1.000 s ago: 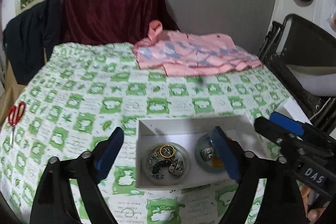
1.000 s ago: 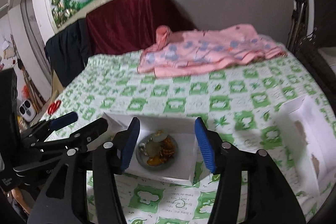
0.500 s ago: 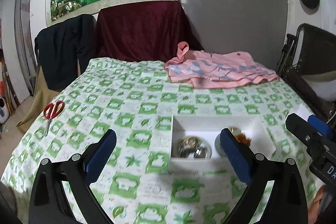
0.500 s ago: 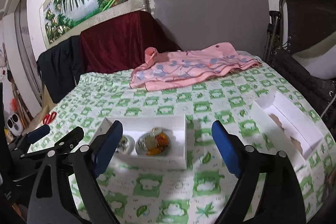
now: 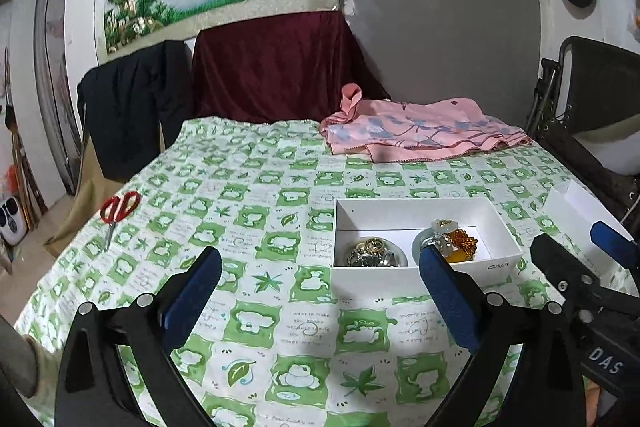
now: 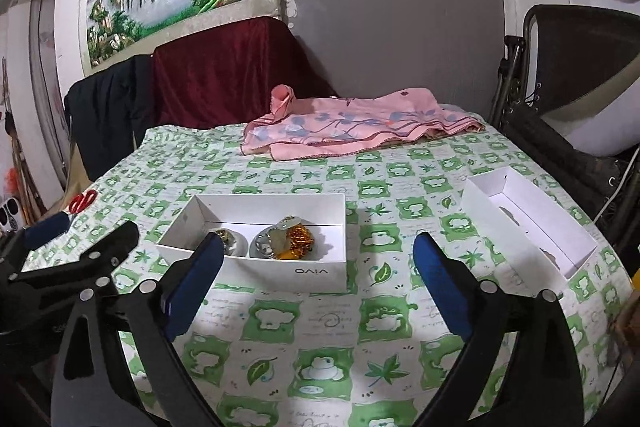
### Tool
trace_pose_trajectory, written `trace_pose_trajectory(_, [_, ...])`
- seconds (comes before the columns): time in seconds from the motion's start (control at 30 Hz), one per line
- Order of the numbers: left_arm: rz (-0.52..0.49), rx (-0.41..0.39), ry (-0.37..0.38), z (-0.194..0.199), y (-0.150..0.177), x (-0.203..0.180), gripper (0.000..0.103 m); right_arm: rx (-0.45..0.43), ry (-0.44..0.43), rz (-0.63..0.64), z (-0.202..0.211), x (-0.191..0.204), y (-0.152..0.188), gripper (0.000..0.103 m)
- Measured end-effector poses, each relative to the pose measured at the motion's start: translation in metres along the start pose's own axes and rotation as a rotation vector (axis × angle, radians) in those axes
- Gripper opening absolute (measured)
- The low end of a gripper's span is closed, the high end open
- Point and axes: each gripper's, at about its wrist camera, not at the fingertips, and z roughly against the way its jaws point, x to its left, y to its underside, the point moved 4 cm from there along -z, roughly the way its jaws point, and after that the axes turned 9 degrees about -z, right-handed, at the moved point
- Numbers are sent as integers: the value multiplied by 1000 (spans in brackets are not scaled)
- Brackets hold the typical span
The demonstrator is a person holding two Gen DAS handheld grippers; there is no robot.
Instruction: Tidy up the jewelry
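A white box [image 5: 424, 205] [image 6: 280, 271] sits on the green-patterned tablecloth [image 5: 248, 195]. It holds two clear dishes, one with rings and metal pieces [image 5: 374, 255] [image 6: 226, 241] and one with amber beads and pale stones [image 5: 452, 243] [image 6: 288, 239]. My left gripper [image 5: 320, 267] is open and empty, just short of the box. My right gripper [image 6: 318, 251] is also short of the box, and its jaws are opening with nothing between them. A second white box [image 6: 528, 223] [image 5: 576, 203] lies at the right.
Red scissors [image 5: 118, 209] [image 6: 82, 202] lie near the left table edge. A folded pink cloth [image 5: 420, 131] [image 6: 352, 135] lies at the far side. Dark garments [image 5: 132, 107] hang behind the table. A black chair [image 6: 568, 75] stands close on the right.
Both grippers have drawn back from the white box, which now lies further ahead. The right jaws have spread much wider and the left jaws slightly wider. More wall shows in both views.
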Motion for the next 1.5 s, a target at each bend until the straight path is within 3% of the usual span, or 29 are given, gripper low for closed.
trace_pose_trajectory(0.3, [20, -44, -1, 10, -3, 4, 97, -1, 20, -27, 3, -6, 4, 91])
trace_pose_trajectory(0.5, [-17, -90, -49, 20, -5, -3, 97, 29, -27, -41, 5, -5, 6, 91])
trace_pose_trajectory(1.07, [-30, -62, -59, 16, -2, 0, 97, 61, -24, -31, 0, -3, 8, 93])
trace_pose_trajectory(1.27, [-39, -55, -94, 16, -1, -1, 97, 64, -13, -17, 0, -1, 9, 93])
trace_pose_trajectory(1.5, [-17, -30, -26, 12, 0, 2, 97, 66, -22, -34, -1, -2, 10, 93])
